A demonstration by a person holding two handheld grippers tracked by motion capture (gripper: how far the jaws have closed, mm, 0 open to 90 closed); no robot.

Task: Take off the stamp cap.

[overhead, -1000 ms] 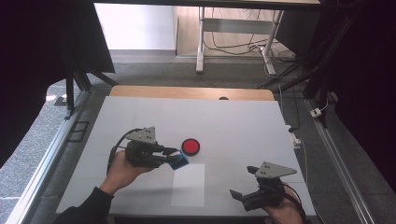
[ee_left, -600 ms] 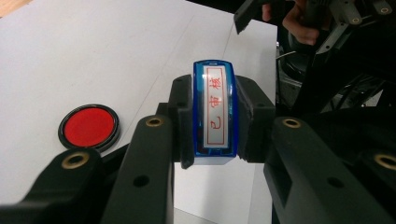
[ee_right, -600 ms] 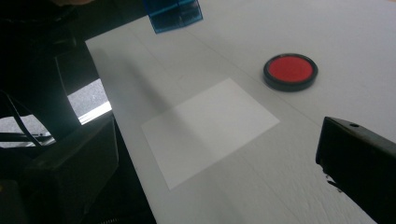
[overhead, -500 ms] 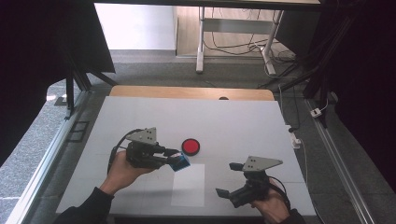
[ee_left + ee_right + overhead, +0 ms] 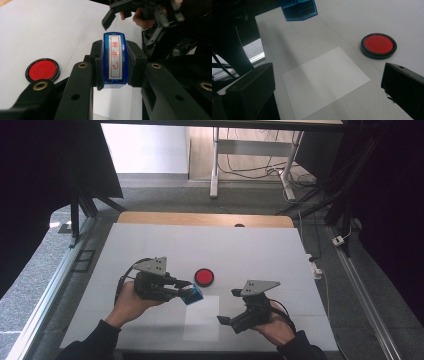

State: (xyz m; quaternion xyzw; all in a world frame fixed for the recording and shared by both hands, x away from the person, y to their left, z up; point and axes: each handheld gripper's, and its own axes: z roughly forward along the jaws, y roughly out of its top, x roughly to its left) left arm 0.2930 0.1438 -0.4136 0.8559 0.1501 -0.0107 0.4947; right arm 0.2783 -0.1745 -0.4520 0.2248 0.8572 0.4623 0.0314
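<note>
We see red ink in the pad [image 5: 204,276]; left gripper [image 5: 186,290] clamps the stamp [image 5: 115,60] above the table [image 5: 250,245]; right gripper [image 5: 231,306] gapes over the paper [image 5: 324,80].

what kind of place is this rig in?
Probably a lab or office set up for recording, not a home. A white table stands inside a dark-curtained metal frame, cables trail on the floor beyond a desk leg, and the work is stamping: blue stamp, red ink pad, paper sheet.
</note>
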